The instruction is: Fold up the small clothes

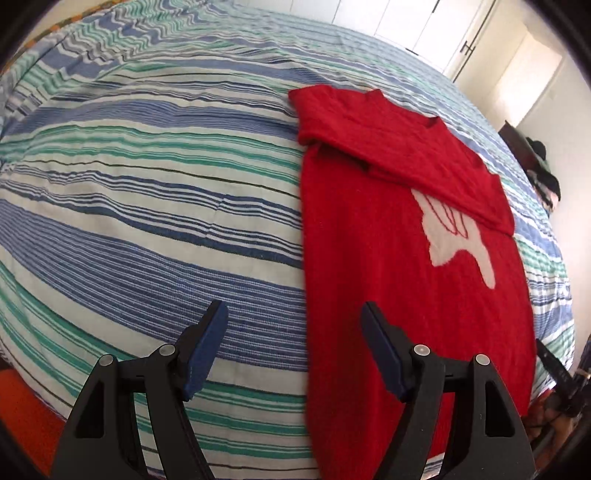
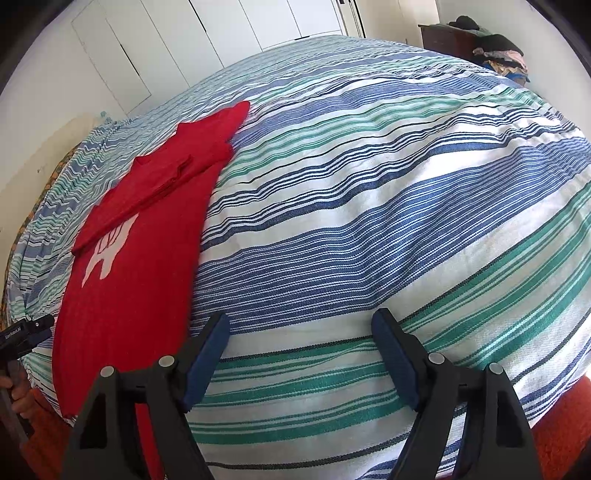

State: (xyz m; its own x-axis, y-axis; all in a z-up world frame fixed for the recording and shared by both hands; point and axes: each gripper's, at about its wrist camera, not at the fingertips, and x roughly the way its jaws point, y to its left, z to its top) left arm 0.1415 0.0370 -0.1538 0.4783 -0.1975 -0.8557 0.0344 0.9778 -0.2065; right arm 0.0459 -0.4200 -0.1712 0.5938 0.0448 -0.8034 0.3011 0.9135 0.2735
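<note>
A small red shirt [image 1: 399, 295] with a white print lies flat on the striped bed, its sleeves and sides folded in over the chest, forming a long narrow strip. It also shows in the right wrist view [image 2: 133, 280] at the left. My left gripper [image 1: 295, 317] is open and empty, hovering over the shirt's left edge near its hem. My right gripper [image 2: 301, 332] is open and empty over bare bedspread, to the right of the shirt. The left gripper's tip shows at the left edge of the right wrist view [image 2: 26, 332].
The bed is covered by a blue, green and white striped bedspread [image 2: 369, 192]. White wardrobe doors [image 2: 229, 26] stand behind it. A dark dresser with piled clothes [image 2: 487, 48] stands at the far right. Orange floor [image 1: 22, 410] shows below the bed edge.
</note>
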